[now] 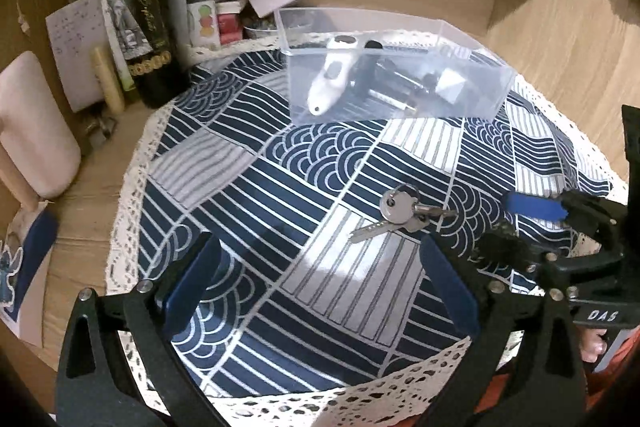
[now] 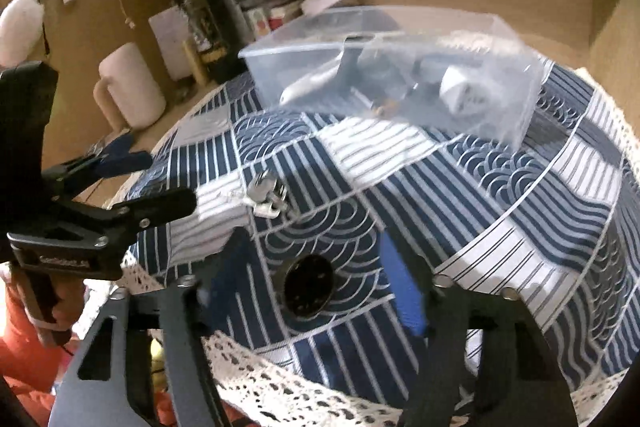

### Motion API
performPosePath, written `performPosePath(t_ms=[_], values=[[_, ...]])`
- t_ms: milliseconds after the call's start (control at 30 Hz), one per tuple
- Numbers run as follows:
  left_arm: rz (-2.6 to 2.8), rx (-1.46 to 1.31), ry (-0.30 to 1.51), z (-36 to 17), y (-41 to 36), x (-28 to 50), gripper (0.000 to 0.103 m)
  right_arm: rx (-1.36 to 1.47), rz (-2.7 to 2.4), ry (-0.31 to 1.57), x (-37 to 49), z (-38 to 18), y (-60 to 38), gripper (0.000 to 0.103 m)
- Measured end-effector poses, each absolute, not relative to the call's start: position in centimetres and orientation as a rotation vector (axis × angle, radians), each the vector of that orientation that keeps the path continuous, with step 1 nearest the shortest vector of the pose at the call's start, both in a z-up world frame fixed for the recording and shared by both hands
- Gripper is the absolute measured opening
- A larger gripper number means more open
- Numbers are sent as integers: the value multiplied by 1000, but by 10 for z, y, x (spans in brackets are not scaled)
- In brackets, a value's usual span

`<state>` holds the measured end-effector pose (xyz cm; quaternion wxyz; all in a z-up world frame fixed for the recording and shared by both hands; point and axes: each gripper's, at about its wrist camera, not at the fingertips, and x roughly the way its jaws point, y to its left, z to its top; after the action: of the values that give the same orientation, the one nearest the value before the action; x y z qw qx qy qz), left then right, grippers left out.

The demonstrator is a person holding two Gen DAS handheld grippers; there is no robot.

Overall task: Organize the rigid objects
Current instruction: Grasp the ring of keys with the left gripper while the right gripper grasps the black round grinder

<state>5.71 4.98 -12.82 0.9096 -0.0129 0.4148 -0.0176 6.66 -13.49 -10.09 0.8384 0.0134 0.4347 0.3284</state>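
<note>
A bunch of silver keys (image 1: 402, 213) lies on the blue and white patterned cloth (image 1: 280, 187), just ahead of my open, empty left gripper (image 1: 320, 281). The keys also show in the right wrist view (image 2: 266, 197). A clear plastic box (image 1: 384, 67) at the far side of the cloth holds a white device (image 1: 332, 77), black parts and a white cube. A dark round disc (image 2: 308, 285) lies on the cloth between the fingers of my open right gripper (image 2: 310, 291); the view is blurred. The right gripper shows at the right in the left wrist view (image 1: 516, 223).
A dark wine bottle (image 1: 140, 7), stacked papers and small boxes (image 1: 212, 7) and a pink mug (image 1: 36, 131) stand on the wooden desk left of and behind the cloth. A wooden wall runs behind. The left gripper shows at the left in the right wrist view (image 2: 136, 183).
</note>
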Motion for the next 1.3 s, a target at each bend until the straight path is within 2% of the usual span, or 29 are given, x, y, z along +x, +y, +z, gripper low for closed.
performPosePath(t_ms=[167,200,600,633,667,733,767,800,1033,1300], values=[[-106,3,876,-133,35,63,101,-8,712,928,61,-109,-135,38],[-113,17,881,-134,31,65,101,-6,716,926,61,-109,-137,30],[-195,9,995,-152,-1,111,101,34,586,854,76,-91,-181,30],[-202,4,981,-151,-2,111,98,38,581,852,77,-91,-184,30],[-209,3,968,-151,-3,112,88,39,578,852,79,-91,-185,30],[-215,21,959,-151,-7,112,76,43,573,848,82,-91,-188,30],[-215,29,950,-150,-8,111,66,45,572,848,83,-91,-190,30],[-214,43,945,-151,-10,110,62,49,569,846,85,-91,-190,30],[-184,58,909,-145,-8,99,61,57,581,834,91,-88,-190,30],[-159,5,793,-104,11,93,61,50,574,757,97,-65,-189,30]])
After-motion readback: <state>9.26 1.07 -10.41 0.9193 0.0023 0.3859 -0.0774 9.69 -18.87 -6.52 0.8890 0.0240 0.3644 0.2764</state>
